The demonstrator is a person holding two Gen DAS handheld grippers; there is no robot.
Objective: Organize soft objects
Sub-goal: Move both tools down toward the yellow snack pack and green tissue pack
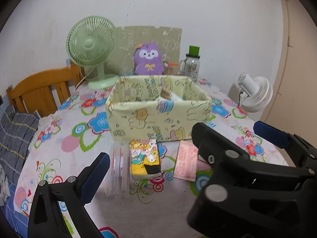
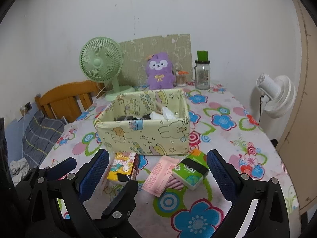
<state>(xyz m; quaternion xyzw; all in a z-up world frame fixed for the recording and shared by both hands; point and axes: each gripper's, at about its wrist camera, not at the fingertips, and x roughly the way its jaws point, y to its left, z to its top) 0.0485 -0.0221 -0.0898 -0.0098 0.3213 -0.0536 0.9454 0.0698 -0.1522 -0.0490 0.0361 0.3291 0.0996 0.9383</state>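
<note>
Right gripper point(image 2: 158, 170): fingers point(image 2: 219, 170) spread wide, nothing between them, held low over the table point(image 2: 227, 138). In front of the gap lie a green pack point(image 2: 191, 168) and a pink pack point(image 2: 161, 173), touching, the green one partly over the pink.

Left gripper point(image 1: 180, 148): fingers point(image 1: 94, 175) also spread and empty. Ahead of it are a yellow pack point(image 1: 145, 159) and, just beside that on the left, a clear wrapper point(image 1: 118, 170).

All four items sit on the table near the front wall of the box point(image 2: 142, 130), outside it. The box already holds some items, too indistinct to identify.

Judgement: the step in hand is the approach to a pick; no item is gripped yet. The next move calls for lowering one gripper over a single pack, closing on its narrow sides, then lifting clear of the box wall. The overlapping green and pink packs risk being dragged together.
</note>
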